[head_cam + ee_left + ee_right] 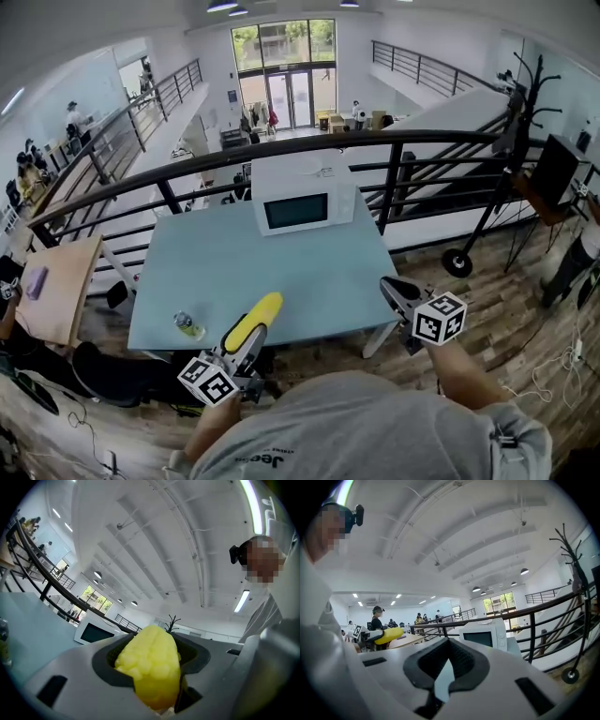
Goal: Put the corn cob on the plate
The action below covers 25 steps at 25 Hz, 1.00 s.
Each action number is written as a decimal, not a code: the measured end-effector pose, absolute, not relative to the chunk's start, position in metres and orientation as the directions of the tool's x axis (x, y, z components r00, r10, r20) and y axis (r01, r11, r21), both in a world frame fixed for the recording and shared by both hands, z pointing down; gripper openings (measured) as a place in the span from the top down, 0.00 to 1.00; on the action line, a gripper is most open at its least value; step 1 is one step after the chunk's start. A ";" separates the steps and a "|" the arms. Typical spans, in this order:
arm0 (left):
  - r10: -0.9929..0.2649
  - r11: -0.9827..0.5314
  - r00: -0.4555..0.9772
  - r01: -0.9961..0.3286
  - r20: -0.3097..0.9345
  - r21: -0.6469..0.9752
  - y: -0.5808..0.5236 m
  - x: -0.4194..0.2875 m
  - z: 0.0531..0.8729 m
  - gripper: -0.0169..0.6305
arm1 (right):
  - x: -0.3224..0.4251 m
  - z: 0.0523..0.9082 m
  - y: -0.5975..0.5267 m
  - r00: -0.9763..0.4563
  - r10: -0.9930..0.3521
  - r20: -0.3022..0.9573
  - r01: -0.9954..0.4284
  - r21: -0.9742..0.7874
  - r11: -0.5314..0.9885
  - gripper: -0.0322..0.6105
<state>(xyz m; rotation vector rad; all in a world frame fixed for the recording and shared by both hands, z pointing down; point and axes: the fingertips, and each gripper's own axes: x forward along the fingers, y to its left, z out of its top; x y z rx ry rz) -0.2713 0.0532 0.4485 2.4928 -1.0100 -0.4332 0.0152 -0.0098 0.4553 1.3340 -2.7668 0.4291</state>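
Observation:
A yellow corn cob (255, 322) sticks out forward between the jaws of my left gripper (242, 345), over the near edge of the light blue table (309, 272). In the left gripper view the corn cob (150, 667) fills the space between the dark pads, and the left gripper (152, 656) is shut on it. My right gripper (394, 289) hovers by the table's near right corner. Its pads meet at the tips in the right gripper view (447, 648) with nothing between them. That view also shows the corn cob (388, 635) off to the left. No plate shows in any view.
A white microwave (305, 202) stands at the table's far edge, close to a black railing (394, 178). A small bottle (187, 325) lies near the front left corner. There is a wooden desk (56, 286) at the left and a black coat stand (511, 122) at the right.

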 end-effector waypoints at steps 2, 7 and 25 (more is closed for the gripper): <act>-0.709 -0.653 0.694 -0.577 -0.127 0.491 0.046 -0.282 0.448 0.59 | 0.004 0.454 -0.018 -0.624 -0.765 0.162 -0.777 -0.230 0.585 0.94; -0.716 -0.637 0.687 -0.574 -0.120 0.514 0.036 -0.293 0.453 0.59 | -0.003 0.457 -0.032 -0.623 -0.762 0.175 -0.778 -0.241 0.581 0.94; -0.854 -0.488 0.509 -0.715 -0.105 0.501 -0.101 -0.231 0.453 0.59 | 0.059 0.485 -0.217 -0.759 -0.632 0.156 -0.646 -0.302 0.701 0.94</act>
